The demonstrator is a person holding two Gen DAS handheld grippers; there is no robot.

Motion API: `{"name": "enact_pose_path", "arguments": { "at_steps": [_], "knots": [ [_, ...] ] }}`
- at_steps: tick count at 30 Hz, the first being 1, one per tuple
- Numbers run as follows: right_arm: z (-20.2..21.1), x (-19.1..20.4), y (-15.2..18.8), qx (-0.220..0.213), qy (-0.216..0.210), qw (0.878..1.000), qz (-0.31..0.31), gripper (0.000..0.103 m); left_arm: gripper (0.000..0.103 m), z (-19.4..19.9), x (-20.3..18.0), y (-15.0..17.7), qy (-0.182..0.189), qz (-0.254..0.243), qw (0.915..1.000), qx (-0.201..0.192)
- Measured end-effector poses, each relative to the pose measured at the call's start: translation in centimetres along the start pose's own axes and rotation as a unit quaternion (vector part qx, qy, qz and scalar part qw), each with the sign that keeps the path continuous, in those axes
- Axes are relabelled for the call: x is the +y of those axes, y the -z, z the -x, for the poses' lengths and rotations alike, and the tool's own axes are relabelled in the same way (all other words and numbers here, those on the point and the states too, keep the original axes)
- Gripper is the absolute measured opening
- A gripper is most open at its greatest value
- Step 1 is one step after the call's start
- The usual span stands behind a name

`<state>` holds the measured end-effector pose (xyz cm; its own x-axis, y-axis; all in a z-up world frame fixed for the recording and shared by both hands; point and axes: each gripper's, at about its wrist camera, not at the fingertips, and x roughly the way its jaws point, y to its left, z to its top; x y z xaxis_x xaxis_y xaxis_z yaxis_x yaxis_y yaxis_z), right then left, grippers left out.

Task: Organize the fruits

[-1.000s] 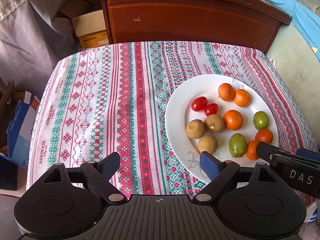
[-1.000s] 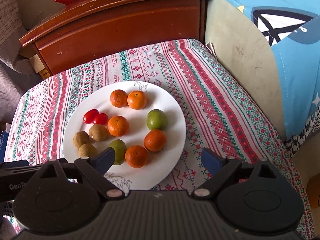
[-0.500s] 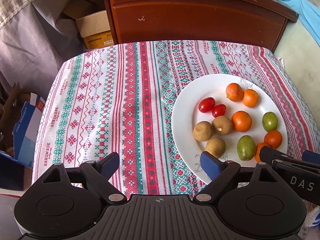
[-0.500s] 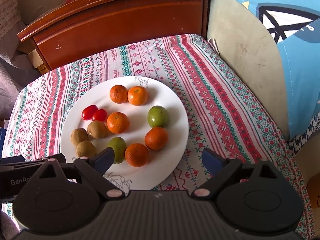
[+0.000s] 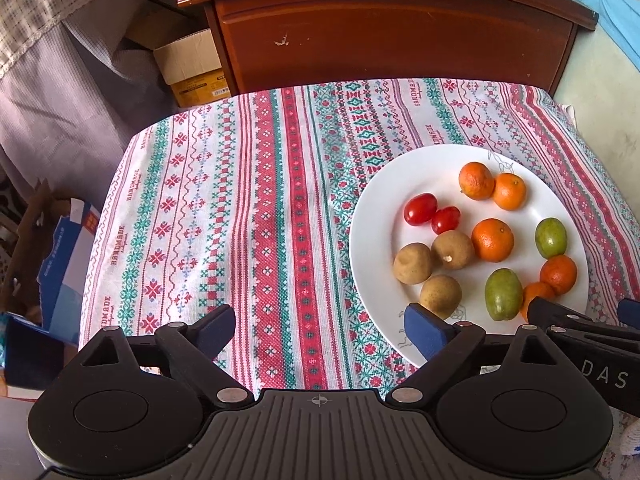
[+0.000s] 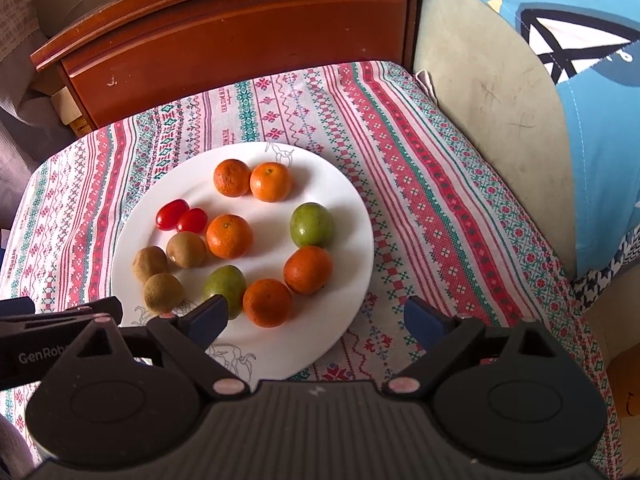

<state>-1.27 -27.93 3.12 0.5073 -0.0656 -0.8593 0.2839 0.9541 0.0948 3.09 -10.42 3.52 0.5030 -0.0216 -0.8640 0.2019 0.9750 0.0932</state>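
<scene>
A white plate (image 6: pixel 352 216) (image 5: pixel 372 216) sits on a patterned tablecloth (image 5: pixel 224 208). On it lie several oranges (image 6: pixel 229 236), two green fruits (image 6: pixel 311 225), two cherry tomatoes (image 6: pixel 172 214) and three brown fruits (image 6: pixel 186 249). My left gripper (image 5: pixel 320 326) is open and empty, hovering over the cloth at the plate's near left rim. My right gripper (image 6: pixel 316 316) is open and empty over the plate's near edge, its left finger (image 6: pixel 208 316) close to a green fruit (image 6: pixel 225 289) and an orange (image 6: pixel 267 302).
A dark wooden cabinet (image 5: pixel 384 32) stands behind the table. Cardboard boxes (image 5: pixel 192 64) and a blue box (image 5: pixel 64 252) are at the left. A blue cloth (image 6: pixel 580 80) covers something on the right.
The left gripper has drifted left, so the plate sits further right in its view. The right gripper has moved slightly forward over the plate. Both stay open.
</scene>
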Motion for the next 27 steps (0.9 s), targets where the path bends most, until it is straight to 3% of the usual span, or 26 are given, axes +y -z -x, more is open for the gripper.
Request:
{"name": "enact_pose_path", "arguments": {
  "at_steps": [27],
  "knots": [
    [1.7,1.8,0.6,-0.001,0.012,0.999,0.035,0.094,0.093,1.9,1.3,0.6,-0.004,-0.003,0.9999,-0.009]
  ]
}}
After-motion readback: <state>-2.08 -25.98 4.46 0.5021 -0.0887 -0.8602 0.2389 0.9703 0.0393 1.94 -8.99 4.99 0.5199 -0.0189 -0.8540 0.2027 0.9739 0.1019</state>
